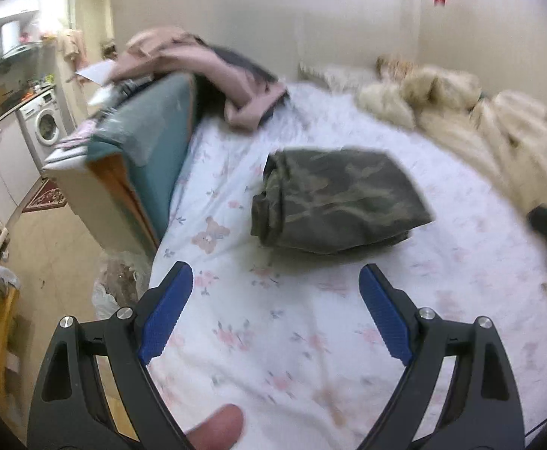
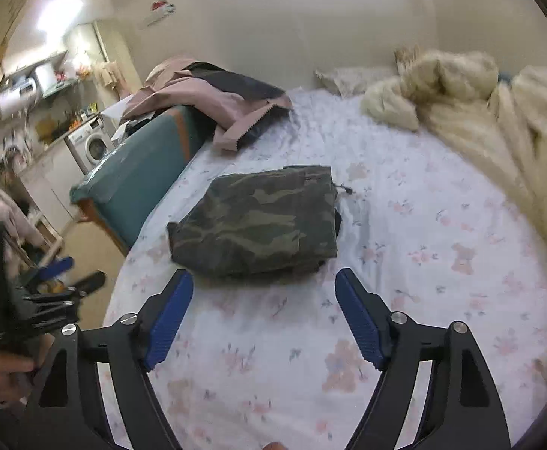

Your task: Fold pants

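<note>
The camouflage pants (image 1: 333, 198) lie folded into a compact rectangle on the floral bed sheet (image 1: 273, 337). They also show in the right wrist view (image 2: 258, 221), with a drawstring end sticking out at the right. My left gripper (image 1: 275, 281) is open and empty, held above the sheet just short of the pants. My right gripper (image 2: 264, 285) is open and empty, its fingertips at the pants' near edge. The left gripper also shows, blurred, at the far left of the right wrist view (image 2: 63, 273).
A pink and dark garment (image 2: 213, 101) lies over a teal padded bench (image 2: 138, 172) at the bed's left side. A cream fluffy blanket (image 2: 480, 112) is heaped along the wall at the right. A washing machine (image 2: 93, 146) and the kitchen are beyond.
</note>
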The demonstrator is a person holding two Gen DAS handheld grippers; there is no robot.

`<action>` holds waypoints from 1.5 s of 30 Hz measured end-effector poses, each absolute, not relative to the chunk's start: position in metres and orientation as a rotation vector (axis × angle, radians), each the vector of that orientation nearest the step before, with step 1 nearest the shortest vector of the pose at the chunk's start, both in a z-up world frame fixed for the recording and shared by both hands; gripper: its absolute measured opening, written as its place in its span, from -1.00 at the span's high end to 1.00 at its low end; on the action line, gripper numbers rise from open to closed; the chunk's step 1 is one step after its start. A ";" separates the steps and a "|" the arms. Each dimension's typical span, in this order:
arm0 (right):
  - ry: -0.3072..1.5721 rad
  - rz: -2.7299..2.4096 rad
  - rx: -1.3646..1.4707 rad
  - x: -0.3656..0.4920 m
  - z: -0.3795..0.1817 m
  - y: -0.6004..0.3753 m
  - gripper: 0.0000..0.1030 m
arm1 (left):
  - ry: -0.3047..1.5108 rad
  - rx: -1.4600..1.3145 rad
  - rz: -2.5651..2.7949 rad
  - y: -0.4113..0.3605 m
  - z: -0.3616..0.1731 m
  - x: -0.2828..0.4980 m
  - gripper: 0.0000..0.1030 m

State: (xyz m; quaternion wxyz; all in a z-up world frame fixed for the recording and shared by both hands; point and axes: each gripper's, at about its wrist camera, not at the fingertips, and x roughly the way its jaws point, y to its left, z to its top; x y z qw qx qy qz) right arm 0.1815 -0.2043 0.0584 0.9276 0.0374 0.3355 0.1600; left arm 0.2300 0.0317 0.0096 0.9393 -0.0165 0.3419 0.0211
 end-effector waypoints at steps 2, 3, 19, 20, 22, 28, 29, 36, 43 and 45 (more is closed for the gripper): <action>0.664 0.305 0.073 0.152 0.065 -0.202 -0.67 | 0.667 -0.065 0.041 0.029 0.022 0.197 -0.73; 0.656 0.302 0.087 0.133 0.066 -0.202 -0.70 | 0.661 -0.083 0.032 0.028 0.025 0.180 -0.78; 0.606 0.105 0.096 -0.001 0.008 -0.203 -1.00 | 0.624 -0.081 0.011 0.019 -0.020 0.068 -1.00; 0.614 0.106 0.112 -0.001 0.005 -0.202 -1.00 | 0.627 -0.072 0.013 0.018 -0.022 0.070 -1.00; 0.617 0.117 0.116 0.001 0.002 -0.200 -1.00 | 0.632 -0.072 0.002 0.016 -0.025 0.073 -1.00; 0.583 0.118 0.045 -0.002 0.004 -0.188 -1.00 | 0.650 -0.106 -0.015 0.016 -0.024 0.075 -1.00; 0.580 0.117 0.044 -0.003 0.004 -0.188 -1.00 | 0.648 -0.111 -0.020 0.016 -0.023 0.074 -1.00; 0.562 0.113 0.023 -0.004 0.006 -0.186 -1.00 | 0.615 -0.068 -0.022 0.010 -0.018 0.068 -1.00; 0.547 0.113 0.014 -0.005 0.009 -0.187 -1.00 | 0.616 -0.079 -0.016 0.011 -0.017 0.068 -1.00; 0.548 0.114 0.016 -0.005 0.009 -0.187 -1.00 | 0.611 -0.074 -0.015 0.011 -0.017 0.068 -1.00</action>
